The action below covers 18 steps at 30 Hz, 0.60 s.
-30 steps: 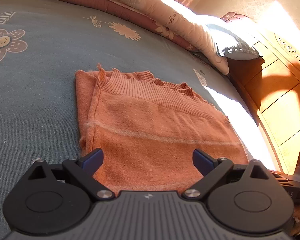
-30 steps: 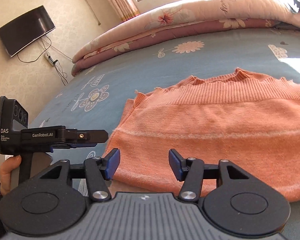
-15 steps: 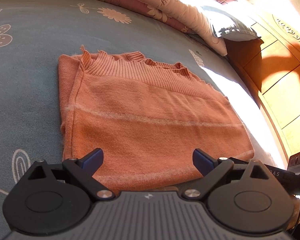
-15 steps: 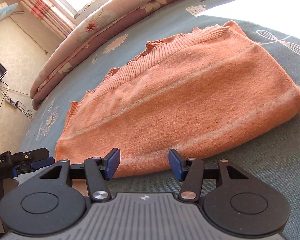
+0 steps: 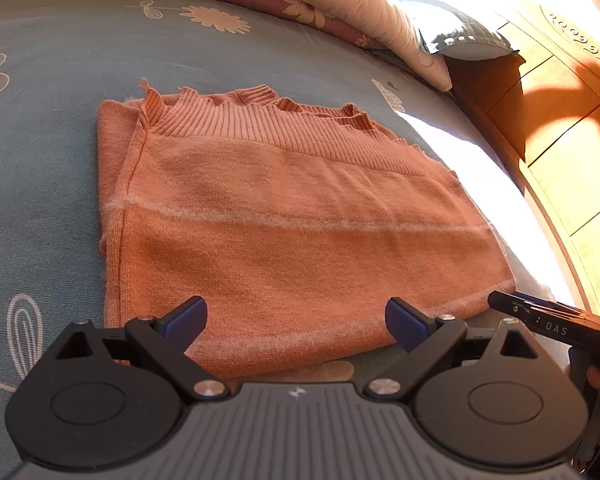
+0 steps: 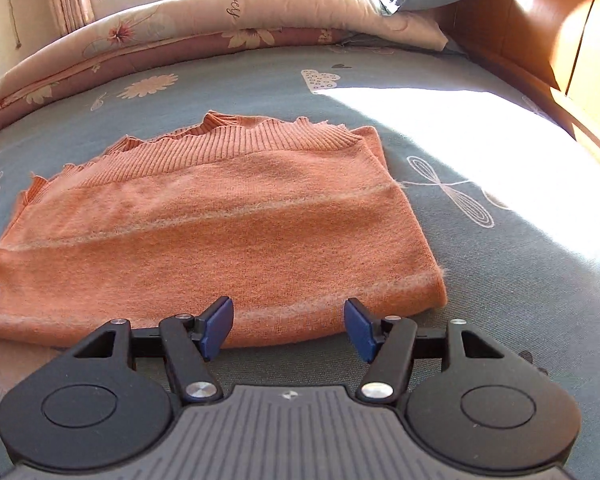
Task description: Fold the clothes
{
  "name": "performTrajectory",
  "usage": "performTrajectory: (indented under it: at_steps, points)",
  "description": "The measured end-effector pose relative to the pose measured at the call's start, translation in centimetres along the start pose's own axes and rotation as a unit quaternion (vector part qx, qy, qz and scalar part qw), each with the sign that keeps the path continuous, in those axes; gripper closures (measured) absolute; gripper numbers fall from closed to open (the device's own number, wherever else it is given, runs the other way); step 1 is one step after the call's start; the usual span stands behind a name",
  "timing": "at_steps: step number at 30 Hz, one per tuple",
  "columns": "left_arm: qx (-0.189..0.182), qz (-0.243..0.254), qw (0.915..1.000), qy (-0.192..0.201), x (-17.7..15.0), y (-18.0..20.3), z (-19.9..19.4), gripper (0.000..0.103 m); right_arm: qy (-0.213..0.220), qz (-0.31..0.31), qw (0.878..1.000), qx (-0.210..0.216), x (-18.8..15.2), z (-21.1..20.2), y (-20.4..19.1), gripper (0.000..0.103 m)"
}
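The right claw is opening with nothing in it and the left claw is wide and empty, both just above the near edge of the folded sweater on the bed, likely ready to grab that edge for another fold.

The left wrist camera sits just behind the left gripper and looks down at a slant, close over the near edge of the orange sweater, with the pillow at 1 o'clock. The right wrist camera sits just behind the right gripper and looks down the same way, close to the sweater's near right corner. Both views share the sweater, the blue bed sheet, the rolled quilt at 12 o'clock and the pillow.
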<state>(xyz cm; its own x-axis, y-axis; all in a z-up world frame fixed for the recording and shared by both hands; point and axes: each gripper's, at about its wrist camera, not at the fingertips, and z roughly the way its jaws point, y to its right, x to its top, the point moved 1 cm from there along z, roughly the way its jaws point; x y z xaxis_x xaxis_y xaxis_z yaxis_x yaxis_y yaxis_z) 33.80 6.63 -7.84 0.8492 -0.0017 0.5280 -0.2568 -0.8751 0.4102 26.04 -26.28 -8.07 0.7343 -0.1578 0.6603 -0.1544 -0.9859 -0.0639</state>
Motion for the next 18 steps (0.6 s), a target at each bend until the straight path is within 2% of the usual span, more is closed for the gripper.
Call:
performTrajectory:
  at_steps: [5,9,12,14,16,18]
  points:
    - [-0.002,0.025,0.9997,-0.007,-0.6,1.9,0.3,0.008,0.020,-0.017,1.000,-0.012,0.2,-2.9,-0.1,0.034]
    - [-0.025,0.044,0.9987,0.000,-1.5,3.7,-0.8,0.008,0.038,-0.016,0.999,-0.017,-0.1,-6.5,0.6,0.034]
    - [-0.013,0.037,0.9990,0.020,-2.3,5.8,-2.0,0.008,0.054,-0.024,0.998,-0.019,-0.7,-10.1,1.6,0.028]
    - [-0.028,0.031,0.9988,0.027,-3.3,7.1,-2.8,0.008,0.068,-0.035,0.997,-0.030,-1.2,-12.5,2.3,0.027]
    - [-0.051,0.027,0.9982,0.019,-4.3,8.6,-3.3,0.008,0.081,-0.037,0.995,-0.034,-1.7,-14.3,3.0,0.025]
    - [-0.043,0.040,0.9982,0.010,-5.2,10.3,-3.7,0.008,0.094,-0.035,0.995,-0.027,-2.3,-16.0,3.8,0.022]
